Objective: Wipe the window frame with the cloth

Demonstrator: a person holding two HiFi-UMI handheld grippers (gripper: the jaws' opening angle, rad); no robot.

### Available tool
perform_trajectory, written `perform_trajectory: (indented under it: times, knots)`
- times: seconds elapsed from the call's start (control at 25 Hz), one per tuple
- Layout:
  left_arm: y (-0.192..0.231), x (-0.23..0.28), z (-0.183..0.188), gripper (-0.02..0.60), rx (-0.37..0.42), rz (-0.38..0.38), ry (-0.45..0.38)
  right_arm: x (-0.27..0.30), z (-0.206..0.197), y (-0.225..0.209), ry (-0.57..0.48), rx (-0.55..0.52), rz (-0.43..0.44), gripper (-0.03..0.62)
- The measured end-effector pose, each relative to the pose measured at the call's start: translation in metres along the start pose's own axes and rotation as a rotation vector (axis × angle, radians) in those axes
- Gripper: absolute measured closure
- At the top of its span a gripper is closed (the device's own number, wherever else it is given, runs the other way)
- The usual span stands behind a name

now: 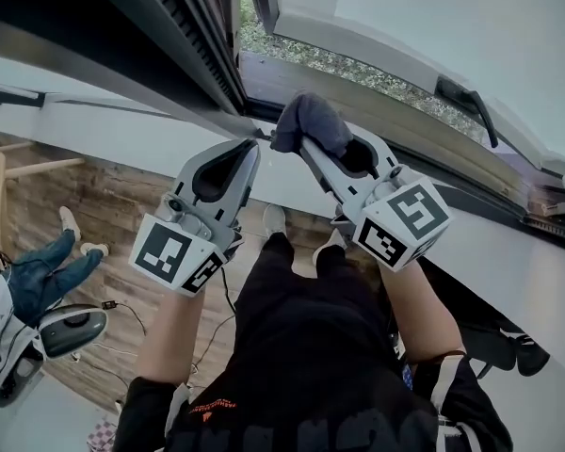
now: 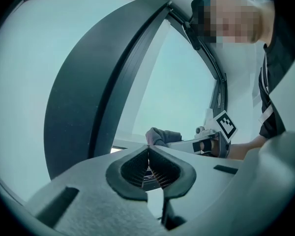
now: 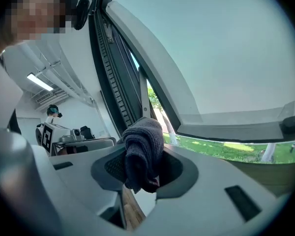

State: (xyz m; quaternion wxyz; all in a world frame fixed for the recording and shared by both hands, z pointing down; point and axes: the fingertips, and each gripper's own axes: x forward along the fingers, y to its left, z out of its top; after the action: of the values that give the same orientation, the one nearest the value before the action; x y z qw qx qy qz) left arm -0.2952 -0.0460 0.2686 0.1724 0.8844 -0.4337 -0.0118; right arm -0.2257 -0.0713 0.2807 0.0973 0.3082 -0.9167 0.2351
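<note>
Dark clothes of the person fill the bottom of the head view, closest to the lens. Above them, at centre left, the left gripper has its jaws pressed together with nothing between them. It points toward the dark frame, which runs from the upper left down to the centre. At centre right, the right gripper is clamped on the cloth. The cloth sits at the top centre of the picture, at the corner where the frame meets the sill. I cannot tell if it already touches the frame.

In my judgement, several things could go wrong. The window is open and grass shows beyond it, so a cloth that slips from the jaws during a stroke may fall outside. The jaws take only the middle of the wad (the rest bulges free), so friction on the ribbed part of the frame could pull it out. The bare jaw tips could also scrape the frame if the wad rolls aside. The two grippers are near each other and could knock.

The cloth is dark grey-blue and soft, with a ribbed weave. It is bunched into a thick wad, and one end hangs below the jaws.
</note>
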Motion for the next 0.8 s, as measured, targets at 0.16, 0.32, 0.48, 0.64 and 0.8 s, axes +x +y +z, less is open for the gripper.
perform_trajectory:
  times: [0.16, 0.32, 0.48, 0.64, 0.8]
  knots:
    - [0.014, -0.004, -0.013, 0.561, -0.012, 0.012, 0.023, 0.022, -0.014, 0.001, 0.018, 0.035, 0.004, 0.474]
    - [0.022, -0.007, -0.023, 0.561, -0.021, 0.018, 0.041, 0.041, -0.027, -0.001, 0.031, 0.08, 0.0, 0.474]
    - [0.024, -0.01, -0.032, 0.561, -0.02, 0.006, 0.07, 0.058, -0.035, -0.002, 0.037, 0.127, -0.009, 0.474]
    - [0.033, -0.013, -0.037, 0.561, -0.031, 0.013, 0.077, 0.072, -0.043, -0.002, 0.054, 0.162, -0.018, 0.474]
    - [0.037, -0.014, -0.04, 0.561, -0.031, 0.014, 0.083, 0.081, -0.051, -0.004, 0.066, 0.189, -0.027, 0.473]
